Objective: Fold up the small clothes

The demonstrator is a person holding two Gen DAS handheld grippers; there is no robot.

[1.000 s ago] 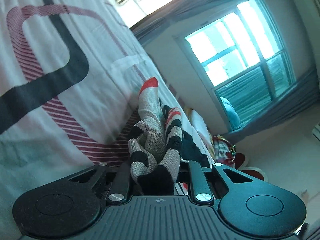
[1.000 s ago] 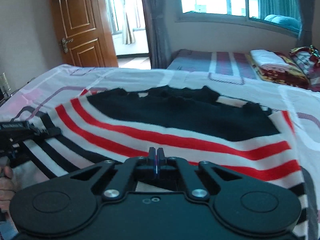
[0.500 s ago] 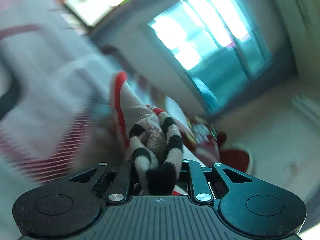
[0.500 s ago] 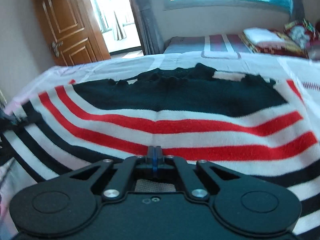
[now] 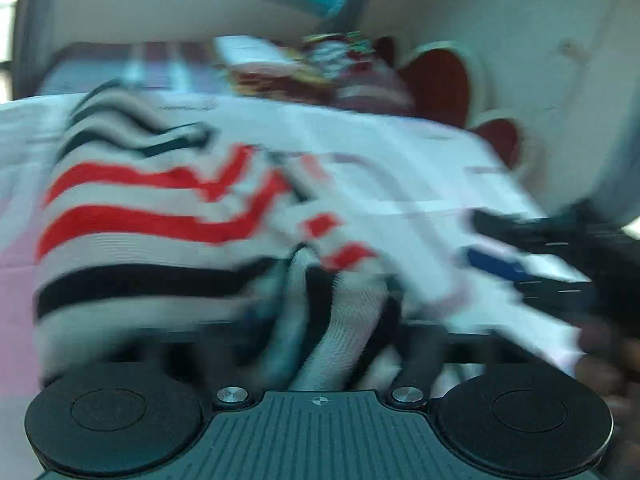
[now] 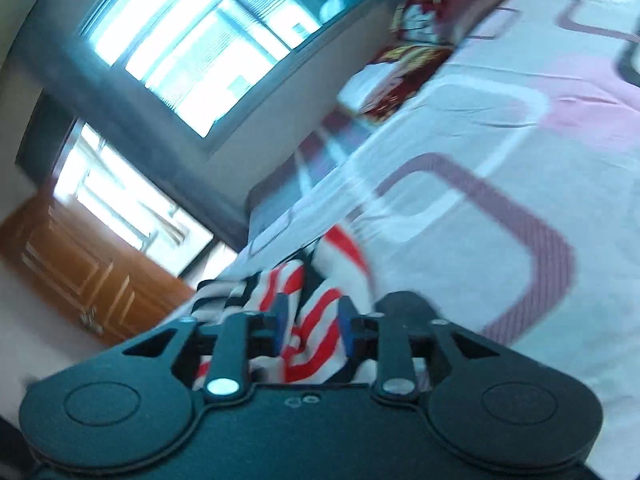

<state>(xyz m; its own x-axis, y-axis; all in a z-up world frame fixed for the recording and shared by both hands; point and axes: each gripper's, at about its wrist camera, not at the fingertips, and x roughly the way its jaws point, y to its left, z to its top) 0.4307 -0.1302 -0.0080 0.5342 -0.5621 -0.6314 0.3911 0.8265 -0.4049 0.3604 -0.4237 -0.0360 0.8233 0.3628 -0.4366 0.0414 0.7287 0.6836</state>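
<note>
A small knitted sweater with red, black and cream stripes (image 5: 160, 208) lies bunched on the bed. My left gripper (image 5: 332, 320) is shut on a thick fold of it; the view is blurred by motion. My right gripper (image 6: 312, 324) has its blue-padded jaws apart, with folds of the striped sweater (image 6: 308, 320) between and just beyond them; they do not pinch it. The right gripper also shows at the right edge of the left wrist view (image 5: 560, 256).
The bed sheet (image 6: 480, 160) is white and pink with purple rounded-rectangle outlines. A second bed with red patterned bedding (image 6: 412, 40) stands under the window (image 6: 208, 36). A wooden door (image 6: 72, 272) is at the left. A red headboard (image 5: 444, 80) is behind.
Both grippers swung fast and the views rotated. My right gripper went from shut to open. The sweater went from spread flat to bunched. My left gripper kept its hold.
</note>
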